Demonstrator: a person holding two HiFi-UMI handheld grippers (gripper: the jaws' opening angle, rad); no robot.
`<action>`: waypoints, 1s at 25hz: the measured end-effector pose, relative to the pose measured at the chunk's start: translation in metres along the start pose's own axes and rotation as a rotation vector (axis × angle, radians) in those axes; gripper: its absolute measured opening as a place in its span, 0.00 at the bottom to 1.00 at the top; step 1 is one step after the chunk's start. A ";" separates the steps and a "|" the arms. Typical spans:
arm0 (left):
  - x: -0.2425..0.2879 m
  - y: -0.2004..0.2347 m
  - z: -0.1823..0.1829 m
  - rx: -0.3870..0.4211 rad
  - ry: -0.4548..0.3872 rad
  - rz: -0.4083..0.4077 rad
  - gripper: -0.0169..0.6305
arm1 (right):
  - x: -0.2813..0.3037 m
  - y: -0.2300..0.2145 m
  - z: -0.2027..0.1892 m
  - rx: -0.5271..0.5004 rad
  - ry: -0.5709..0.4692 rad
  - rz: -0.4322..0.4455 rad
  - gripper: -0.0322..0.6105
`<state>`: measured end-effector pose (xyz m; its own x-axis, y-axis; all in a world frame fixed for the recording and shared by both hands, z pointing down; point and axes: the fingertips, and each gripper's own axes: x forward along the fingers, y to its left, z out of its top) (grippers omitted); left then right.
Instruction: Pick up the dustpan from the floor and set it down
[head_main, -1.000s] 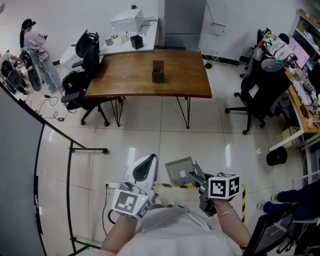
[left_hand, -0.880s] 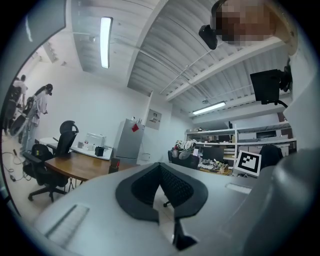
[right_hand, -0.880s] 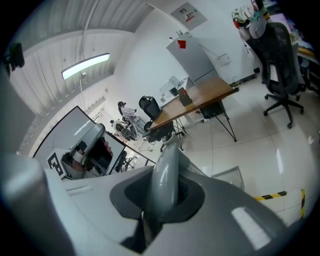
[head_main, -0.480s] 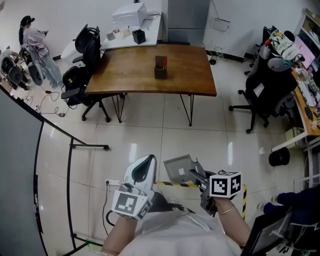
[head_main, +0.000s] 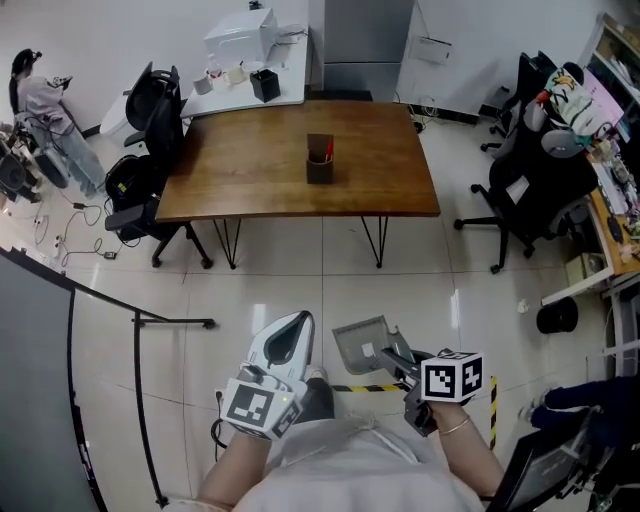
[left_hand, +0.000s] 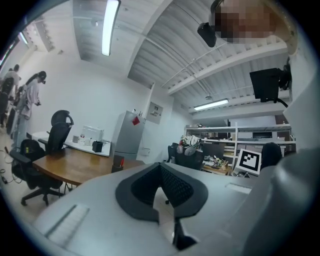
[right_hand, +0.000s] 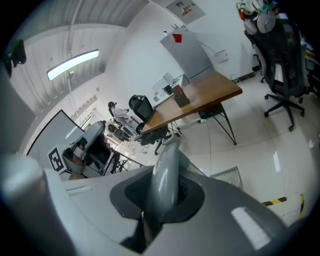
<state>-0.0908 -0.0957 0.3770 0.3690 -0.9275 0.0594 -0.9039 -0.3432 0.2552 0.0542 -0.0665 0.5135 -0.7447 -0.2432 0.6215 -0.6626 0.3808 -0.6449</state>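
Pickup looks done. The right gripper is clamped on the handle of the dustpan, which we hold clear of the floor. The left gripper, at the pan's 9 o'clock, is closed on nothing. Left to do, we judge: lower it and release.

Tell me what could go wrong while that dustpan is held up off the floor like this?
1. The right gripper clamps only the thin handle of the dustpan, and the pan hangs out in front, so it may twist or slip in the jaws.
2. The left gripper, shut and empty, sits close beside the dustpan; a careless swing could knock the two together.
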 end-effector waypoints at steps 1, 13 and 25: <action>0.008 0.008 0.005 -0.002 0.001 -0.014 0.05 | 0.005 -0.001 0.009 0.008 -0.009 -0.008 0.08; 0.062 0.079 -0.011 -0.056 0.065 -0.001 0.05 | 0.083 -0.054 0.080 0.105 -0.110 -0.037 0.08; 0.083 0.129 -0.128 -0.099 0.211 0.096 0.05 | 0.221 -0.183 0.072 0.156 -0.183 -0.025 0.08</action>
<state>-0.1486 -0.1977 0.5384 0.3285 -0.9002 0.2860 -0.9154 -0.2287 0.3314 0.0054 -0.2541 0.7374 -0.7205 -0.4135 0.5568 -0.6750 0.2337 -0.6999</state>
